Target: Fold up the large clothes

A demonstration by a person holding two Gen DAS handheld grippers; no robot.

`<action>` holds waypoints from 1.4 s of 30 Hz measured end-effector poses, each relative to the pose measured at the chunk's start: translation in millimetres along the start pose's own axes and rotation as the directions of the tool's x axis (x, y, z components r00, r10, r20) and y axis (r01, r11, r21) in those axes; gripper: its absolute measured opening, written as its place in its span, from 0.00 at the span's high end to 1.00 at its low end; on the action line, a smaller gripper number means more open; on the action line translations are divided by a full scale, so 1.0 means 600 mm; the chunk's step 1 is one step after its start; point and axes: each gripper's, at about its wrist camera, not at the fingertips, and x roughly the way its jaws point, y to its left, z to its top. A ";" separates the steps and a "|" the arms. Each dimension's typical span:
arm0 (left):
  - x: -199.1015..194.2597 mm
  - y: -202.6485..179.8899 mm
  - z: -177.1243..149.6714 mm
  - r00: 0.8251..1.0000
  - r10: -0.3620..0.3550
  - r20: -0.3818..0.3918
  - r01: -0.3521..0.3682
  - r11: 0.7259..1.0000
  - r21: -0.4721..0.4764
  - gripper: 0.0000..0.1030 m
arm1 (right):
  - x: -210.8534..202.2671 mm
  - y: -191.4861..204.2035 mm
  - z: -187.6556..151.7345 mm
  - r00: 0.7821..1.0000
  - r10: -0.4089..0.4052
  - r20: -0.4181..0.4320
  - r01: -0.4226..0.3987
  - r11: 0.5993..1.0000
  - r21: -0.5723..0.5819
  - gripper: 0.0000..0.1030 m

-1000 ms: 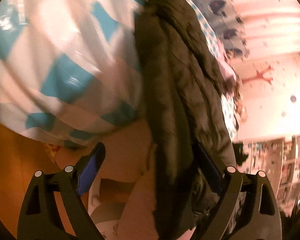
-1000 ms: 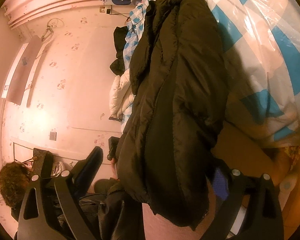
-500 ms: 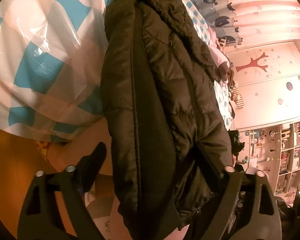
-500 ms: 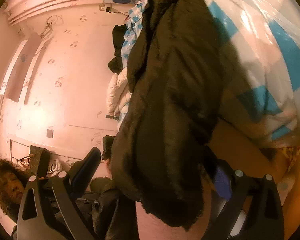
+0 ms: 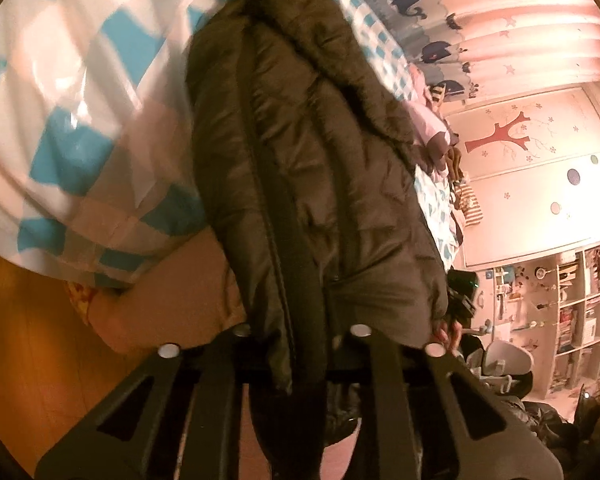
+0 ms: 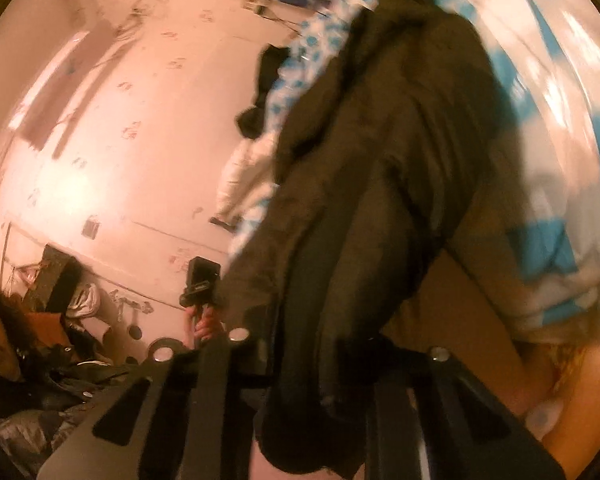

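A large dark olive puffer jacket (image 5: 308,184) with a fur-trimmed hood lies lengthwise on a bed, its hem hanging over the near edge. It also fills the middle of the right wrist view (image 6: 388,184). My left gripper (image 5: 296,344) is shut on the jacket's hem at one lower corner. My right gripper (image 6: 332,348) is shut on the hem at the other corner. The fingertips are hidden in the fabric in both views.
The bed has a blue-and-white checked cover (image 5: 80,120) under clear plastic. Other clothes (image 6: 240,176) lie at its far side. A pink wall (image 6: 120,140), a whale curtain (image 5: 440,12), shelves (image 5: 572,296) and a person (image 6: 0,332) surround the bed.
Both grippers were open around the jacket's hem; they have closed on it. Both wrist views have shifted and are blurred.
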 end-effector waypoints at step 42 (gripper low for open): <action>-0.145 -0.125 0.198 0.843 -0.351 0.407 0.390 0.921 -0.014 0.93 | -0.068 0.117 0.202 0.839 0.386 0.384 -0.349 0.923 -0.164 0.84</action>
